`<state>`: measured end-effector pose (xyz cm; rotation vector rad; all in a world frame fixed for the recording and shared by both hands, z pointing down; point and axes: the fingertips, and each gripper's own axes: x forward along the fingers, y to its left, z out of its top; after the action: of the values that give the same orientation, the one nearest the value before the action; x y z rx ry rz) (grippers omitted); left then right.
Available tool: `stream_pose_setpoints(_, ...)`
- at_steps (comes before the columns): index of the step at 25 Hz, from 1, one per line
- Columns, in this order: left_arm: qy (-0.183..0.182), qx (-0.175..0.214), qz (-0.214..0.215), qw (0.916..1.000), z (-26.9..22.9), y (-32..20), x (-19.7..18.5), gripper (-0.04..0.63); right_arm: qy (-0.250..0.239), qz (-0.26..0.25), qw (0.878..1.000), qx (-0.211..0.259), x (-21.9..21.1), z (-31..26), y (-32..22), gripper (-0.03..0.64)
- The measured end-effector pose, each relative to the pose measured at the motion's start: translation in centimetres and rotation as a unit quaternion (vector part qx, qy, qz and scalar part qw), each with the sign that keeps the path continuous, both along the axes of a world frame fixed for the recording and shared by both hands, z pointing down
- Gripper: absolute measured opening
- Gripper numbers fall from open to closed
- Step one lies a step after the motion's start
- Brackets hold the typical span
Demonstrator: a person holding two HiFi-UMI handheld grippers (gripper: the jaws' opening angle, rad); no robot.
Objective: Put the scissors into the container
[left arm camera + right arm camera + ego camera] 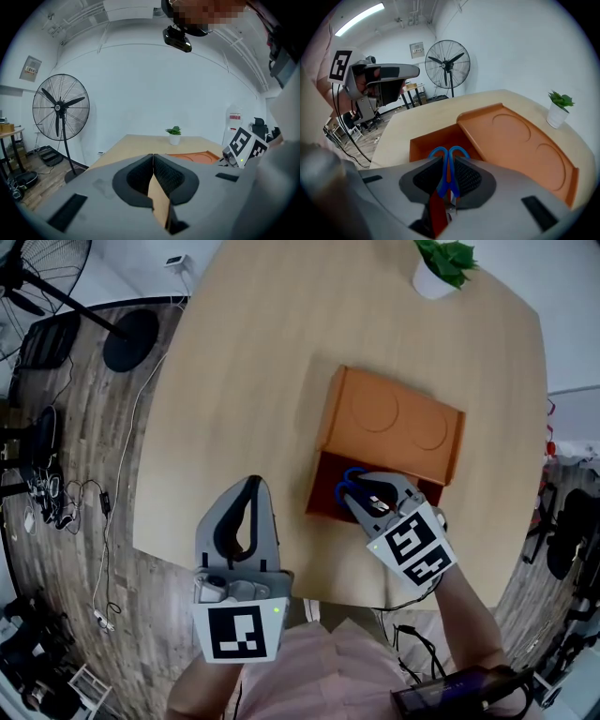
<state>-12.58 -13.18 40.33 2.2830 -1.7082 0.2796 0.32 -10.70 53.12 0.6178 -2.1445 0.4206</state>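
Observation:
The scissors (449, 161) have blue handles and sit clamped between the pads of my right gripper (448, 174), handles pointing forward. My right gripper (370, 495) hangs over the open near part of the orange container (389, 432), where the blue handles (353, 474) show above the dark red inside (440, 138). The container's orange lid (520, 140) is slid back and covers its far part. My left gripper (246, 512) is held off the near table edge, jaws shut with nothing between them (153, 176).
A small potted plant (442, 265) in a white pot stands at the far side of the round wooden table (253, 362). A standing fan (60, 110) is on the floor to the left, with cables (89, 512) beside the table.

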Motion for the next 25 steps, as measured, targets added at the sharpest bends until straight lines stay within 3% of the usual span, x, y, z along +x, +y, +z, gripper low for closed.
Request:
stream_pose_setpoints(15, -0.001, -0.005, 0.000, 1.0000, 0.2, -0.1, -1.1, 0.012, 0.031, -0.012, 0.999, -0.020, -0.5, 2.8, 0.3, 0.086)
stream_pose_setpoints(25, -0.003, 0.012, 0.012, 0.9998, -1.4, 0.3, -0.1, 0.012, -0.014, 0.011, 1.000, 0.007, -1.0, -0.2, 0.2, 0.091)
